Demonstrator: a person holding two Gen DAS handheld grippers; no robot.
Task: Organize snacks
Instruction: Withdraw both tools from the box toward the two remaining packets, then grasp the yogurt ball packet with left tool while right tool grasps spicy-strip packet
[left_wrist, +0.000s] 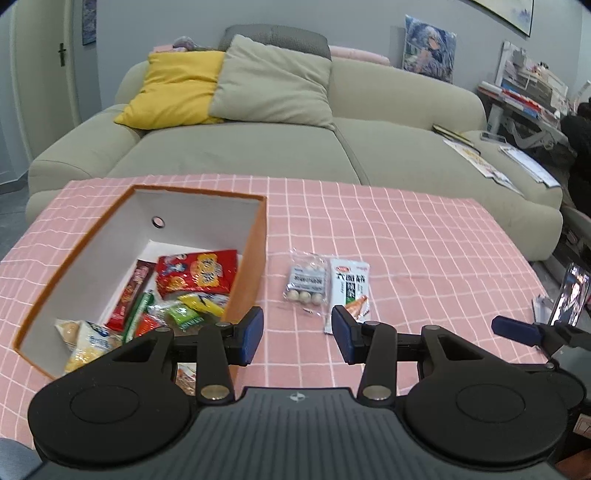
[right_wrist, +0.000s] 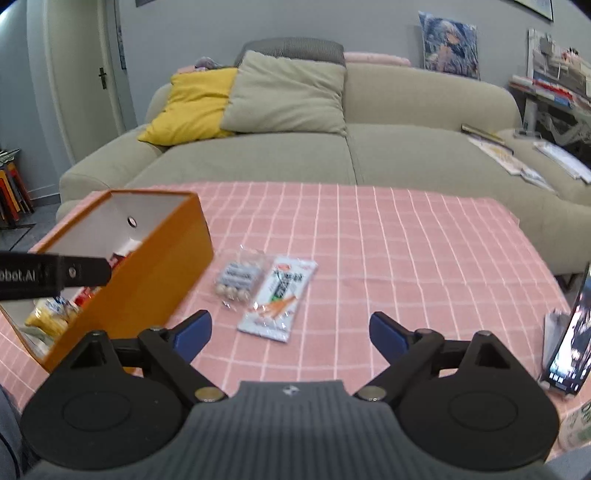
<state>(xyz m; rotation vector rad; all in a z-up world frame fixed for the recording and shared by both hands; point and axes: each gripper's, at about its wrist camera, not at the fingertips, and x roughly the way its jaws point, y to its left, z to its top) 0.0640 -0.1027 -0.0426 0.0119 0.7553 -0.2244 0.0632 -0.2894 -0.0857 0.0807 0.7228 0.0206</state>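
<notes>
Two snack packets lie side by side on the pink checked tabletop (left_wrist: 424, 236): a clear bag (left_wrist: 306, 282) of round balls and a white packet (right_wrist: 279, 297), just right of the orange box (right_wrist: 147, 280) already holding snacks. Both lie ahead of the jaws. The left gripper (left_wrist: 297, 336) is part open and empty; the right gripper (right_wrist: 290, 332) is wide and empty.
</notes>
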